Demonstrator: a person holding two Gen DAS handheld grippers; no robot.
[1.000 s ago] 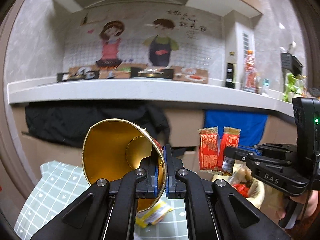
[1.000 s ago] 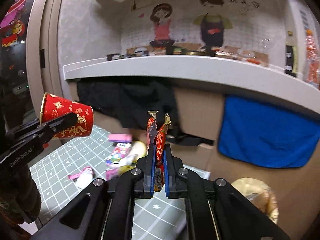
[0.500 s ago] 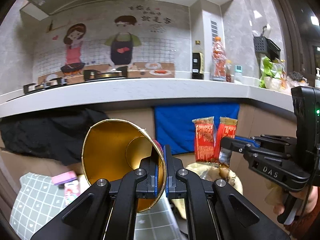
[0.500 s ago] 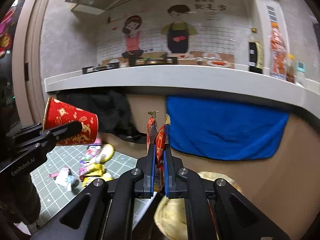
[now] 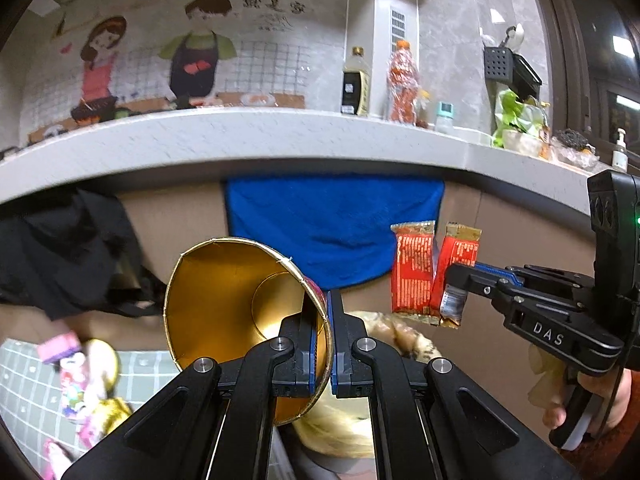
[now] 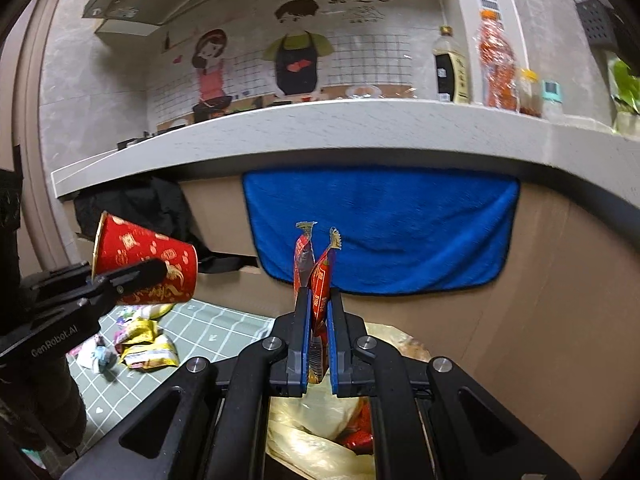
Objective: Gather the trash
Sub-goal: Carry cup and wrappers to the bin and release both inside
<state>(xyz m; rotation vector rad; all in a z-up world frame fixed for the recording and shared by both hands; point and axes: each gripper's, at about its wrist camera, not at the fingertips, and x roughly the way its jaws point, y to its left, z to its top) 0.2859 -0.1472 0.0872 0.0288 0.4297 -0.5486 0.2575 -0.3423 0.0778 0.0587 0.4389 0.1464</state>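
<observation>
Pinching cup [image 5: 240,312] rim, left gripper [image 5: 323,344].

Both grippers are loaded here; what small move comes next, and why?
Probably open the right gripper: its red wrappers hang right above the yellow trash bag, so they should drop in. The left gripper and its paper cup look less centered.

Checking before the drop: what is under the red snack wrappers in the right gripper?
Below the red snack wrappers lies a yellowish plastic bag holding red wrappers; gripper arms hide the rest of it.
</observation>
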